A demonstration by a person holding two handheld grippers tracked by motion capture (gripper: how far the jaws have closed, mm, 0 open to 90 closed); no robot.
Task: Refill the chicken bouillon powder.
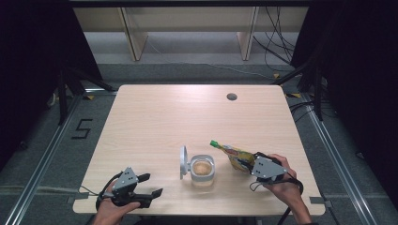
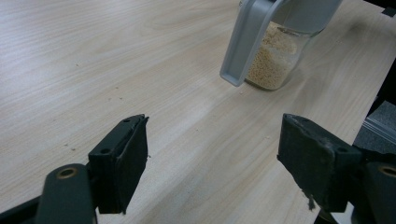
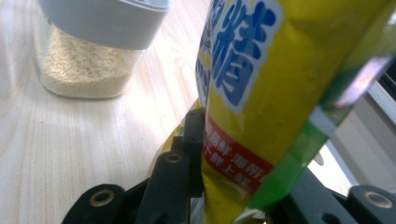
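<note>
A clear jar (image 1: 202, 170) with a grey rim stands near the table's front middle, partly full of pale grains (image 2: 275, 56). Its grey hinged lid (image 1: 183, 162) is flipped up on the left side. My right gripper (image 1: 248, 165) is shut on a yellow and green pouch (image 1: 234, 155), held just right of the jar with its green end pointing up and left. In the right gripper view the pouch (image 3: 261, 88) sits pinched between the jaws, the jar (image 3: 88, 51) behind it. My left gripper (image 1: 151, 184) stands open at the front left, nothing between its jaws (image 2: 215, 158).
The wooden table (image 1: 155, 117) has a round cable hole (image 1: 231, 97) at the back right. Dark floor, metal rails and cables surround the table. A person's hands hold both grippers at the front edge.
</note>
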